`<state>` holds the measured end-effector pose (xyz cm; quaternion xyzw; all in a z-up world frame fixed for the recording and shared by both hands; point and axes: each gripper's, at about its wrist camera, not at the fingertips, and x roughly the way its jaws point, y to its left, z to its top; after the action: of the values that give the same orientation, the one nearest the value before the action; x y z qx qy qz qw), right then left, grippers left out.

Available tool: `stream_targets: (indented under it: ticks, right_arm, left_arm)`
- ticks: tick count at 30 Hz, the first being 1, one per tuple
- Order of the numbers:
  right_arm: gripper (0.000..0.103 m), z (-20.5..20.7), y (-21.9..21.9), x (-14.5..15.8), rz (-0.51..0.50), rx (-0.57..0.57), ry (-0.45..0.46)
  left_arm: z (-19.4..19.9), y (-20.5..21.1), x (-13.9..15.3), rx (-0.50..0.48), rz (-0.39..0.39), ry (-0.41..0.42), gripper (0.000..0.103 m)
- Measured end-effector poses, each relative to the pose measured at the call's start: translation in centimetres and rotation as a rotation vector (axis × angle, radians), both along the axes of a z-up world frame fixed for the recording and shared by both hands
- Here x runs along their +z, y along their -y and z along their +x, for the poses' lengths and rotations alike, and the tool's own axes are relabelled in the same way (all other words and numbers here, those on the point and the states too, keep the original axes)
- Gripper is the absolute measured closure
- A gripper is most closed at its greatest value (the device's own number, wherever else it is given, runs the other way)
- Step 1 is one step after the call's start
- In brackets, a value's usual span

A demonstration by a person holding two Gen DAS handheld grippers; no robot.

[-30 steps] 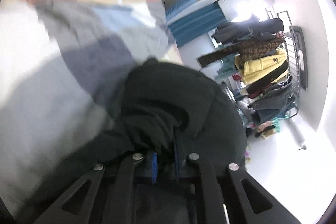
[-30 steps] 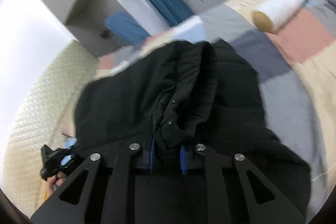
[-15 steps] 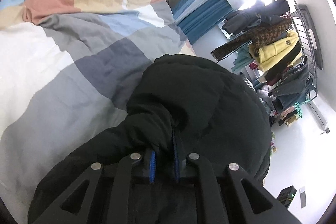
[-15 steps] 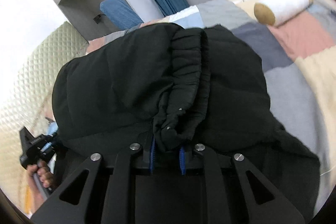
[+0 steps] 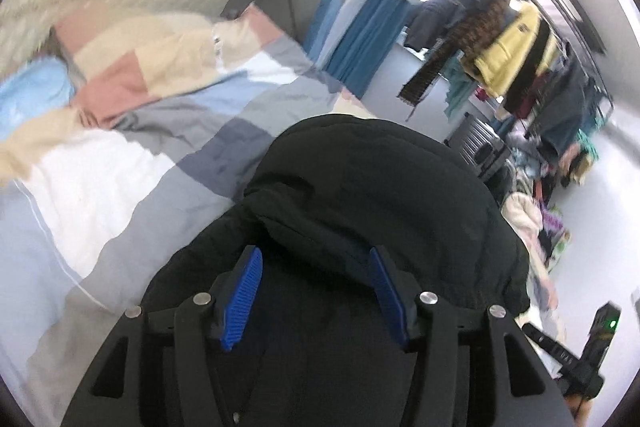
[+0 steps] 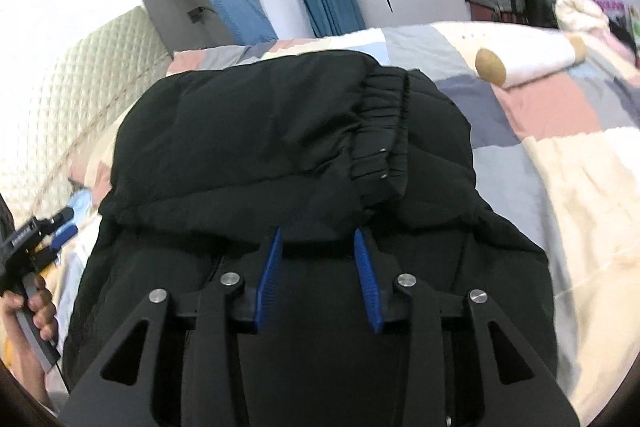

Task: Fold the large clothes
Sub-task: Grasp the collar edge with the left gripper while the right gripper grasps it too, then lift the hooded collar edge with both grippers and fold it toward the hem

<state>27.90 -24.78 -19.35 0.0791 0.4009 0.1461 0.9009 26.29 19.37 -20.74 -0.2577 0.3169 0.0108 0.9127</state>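
A black puffer jacket (image 5: 372, 195) lies folded over itself on the bed, its elastic hem (image 6: 380, 131) on top in the right wrist view. My left gripper (image 5: 314, 259) is open just above the jacket's folded edge, holding nothing. My right gripper (image 6: 318, 243) is open too, its blue pads (image 6: 270, 275) at the near edge of the top fold (image 6: 248, 147). The left gripper also shows at the left edge of the right wrist view (image 6: 48, 227), held in a hand.
The jacket rests on a patchwork quilt (image 5: 120, 131) in grey, white, pink and cream. A white bolster pillow (image 6: 528, 61) lies to the right. A padded headboard (image 6: 84, 67) is behind. A clothes rack (image 5: 520, 39) and piled clothes (image 5: 532, 211) stand beyond the bed.
Both grippers were shut on the jacket's fabric; now both have opened and let it go. The jacket has settled flat on the bed with its upper half folded over.
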Motion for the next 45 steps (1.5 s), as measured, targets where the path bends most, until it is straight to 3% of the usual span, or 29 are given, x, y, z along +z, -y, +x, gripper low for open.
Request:
stream_targets:
  ticks: [8,12,18,23,27,32,37,40,42,45]
  right_arm:
    - [0.065,-4.8,-0.6,2.9,-0.064,0.032,0.082]
    - [0.065,-7.5,0.3,2.8,-0.008,0.011,0.044]
    - [0.065,-10.9,0.9,2.8,-0.035,0.005,0.021]
    - [0.065,-12.3,2.1,3.7,-0.014,0.011,-0.039]
    - [0.065,-12.4,4.4,4.1,-0.062,0.033,-0.112]
    - [0.065,-11.4,8.3,1.7,-0.124,0.025,-0.297]
    - [0.064,-10.3,11.5,-1.8,-0.058,-0.058,-0.491]
    - [0.057,-9.9,12.4,-3.6,-0.045,-0.086,-0.577]
    - [0.042,-9.7,13.0,-4.4,-0.036,-0.102,-0.612]
    - [0.036,-9.6,14.4,-5.1,-0.007,-0.159,-0.638]
  left_arm:
    - [-5.1,3.4,1.6,-0.069,0.113,0.014,0.048]
    - [-8.1,5.5,1.4,-0.161,0.127,0.007,0.048]
    - [-11.5,9.1,1.4,-0.279,0.182,0.009,0.048]
    - [-12.8,10.0,1.2,-0.309,0.171,-0.018,0.048]
    - [-13.1,9.3,1.0,-0.295,0.131,-0.031,0.048]
    - [-12.5,9.0,0.8,-0.275,0.100,-0.049,0.048]
    - [-12.0,8.5,0.2,-0.262,0.090,-0.084,0.048]
    - [-11.9,8.1,0.1,-0.248,0.067,-0.093,0.048]
    - [-11.8,7.7,-0.1,-0.240,0.051,-0.098,0.048]
    - [-11.5,7.3,-0.3,-0.229,0.030,-0.108,0.048]
